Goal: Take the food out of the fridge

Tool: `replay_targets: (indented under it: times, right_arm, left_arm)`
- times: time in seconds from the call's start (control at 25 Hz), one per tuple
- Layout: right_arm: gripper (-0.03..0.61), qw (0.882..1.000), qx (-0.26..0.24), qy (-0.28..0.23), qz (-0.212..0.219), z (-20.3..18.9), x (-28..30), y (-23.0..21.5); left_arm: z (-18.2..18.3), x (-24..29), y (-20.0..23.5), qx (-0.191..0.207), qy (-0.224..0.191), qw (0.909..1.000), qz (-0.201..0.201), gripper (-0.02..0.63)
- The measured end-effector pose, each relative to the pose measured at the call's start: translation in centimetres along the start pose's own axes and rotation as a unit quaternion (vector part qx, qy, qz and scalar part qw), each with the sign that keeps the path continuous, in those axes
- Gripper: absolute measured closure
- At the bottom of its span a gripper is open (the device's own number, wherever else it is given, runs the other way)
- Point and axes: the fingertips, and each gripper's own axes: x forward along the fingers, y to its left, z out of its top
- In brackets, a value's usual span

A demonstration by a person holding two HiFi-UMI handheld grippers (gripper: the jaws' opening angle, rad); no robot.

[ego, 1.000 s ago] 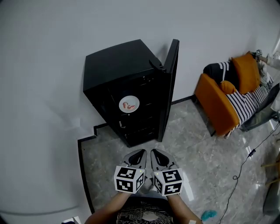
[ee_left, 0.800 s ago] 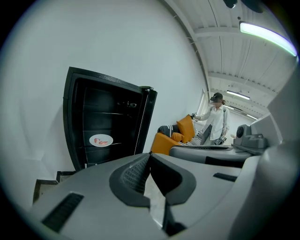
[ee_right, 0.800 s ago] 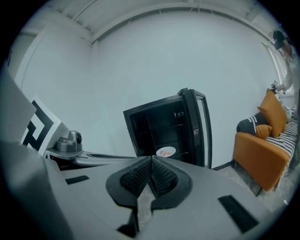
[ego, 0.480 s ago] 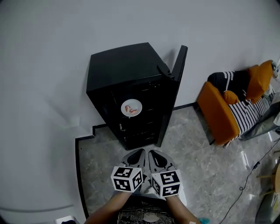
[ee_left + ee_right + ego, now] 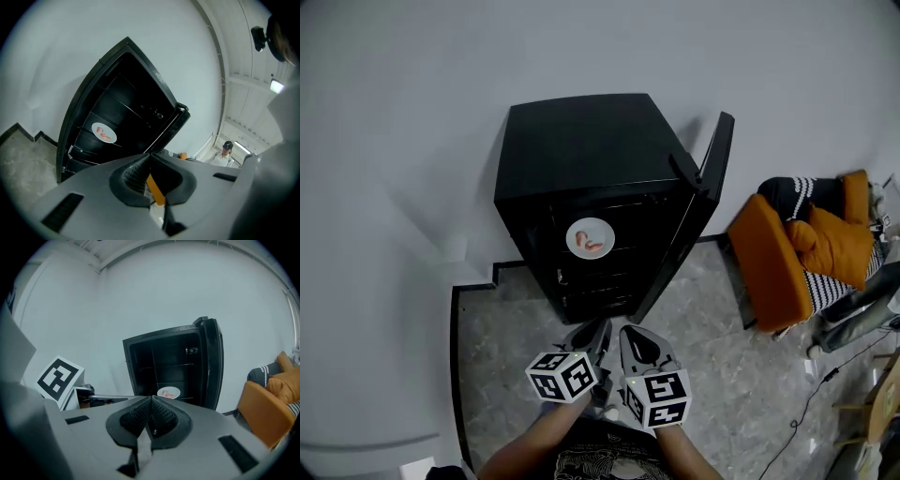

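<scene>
Fridge (image 5: pixel 581 159) sits closer and more centred than before, door (image 5: pixel 710 183) open, plate of food (image 5: pixel 590 237) inside, well apart from left gripper (image 5: pixel 601 324) and right gripper (image 5: pixel 628 330), both pressed together and empty; reach pending.

The left gripper (image 5: pixel 597 330) and right gripper (image 5: pixel 637 337) sit side by side near the body, almost touching, both pointing away. Each has its jaws pressed together with nothing between them. Both forearms (image 5: pixel 523 452) reach in from the near edge.
</scene>
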Motion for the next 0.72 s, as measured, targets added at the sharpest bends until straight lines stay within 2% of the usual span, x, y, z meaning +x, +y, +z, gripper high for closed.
replay_targets:
  times: [0.16, 0.32, 0.52, 0.72]
  right_arm:
    - [0.557, 1.000, -0.005, 0.007, 0.001, 0.6, 2.1, -0.5]
    - [0.557, 1.000, -0.006, 0.014, 0.001, 1.2, 4.4, -1.1]
    - [0.557, 1.000, -0.012, 0.026, 0.004, 2.1, 7.0, -1.9]
    - [0.557, 0.999, -0.018, 0.035, 0.007, 3.0, 9.2, -2.5]
  left_arm:
    - [1.1, 1.7, 2.2, -0.056, -0.019, 0.9981, -0.017, 0.600]
    - [1.9, 3.6, 4.6, -0.113, -0.033, 0.9924, -0.036, 0.600]
    - [2.9, 6.5, 6.9, -0.204, -0.055, 0.9733, -0.090, 0.600]
    - [3.0, 9.0, 10.6, -0.253, -0.078, 0.9613, -0.076, 0.598]
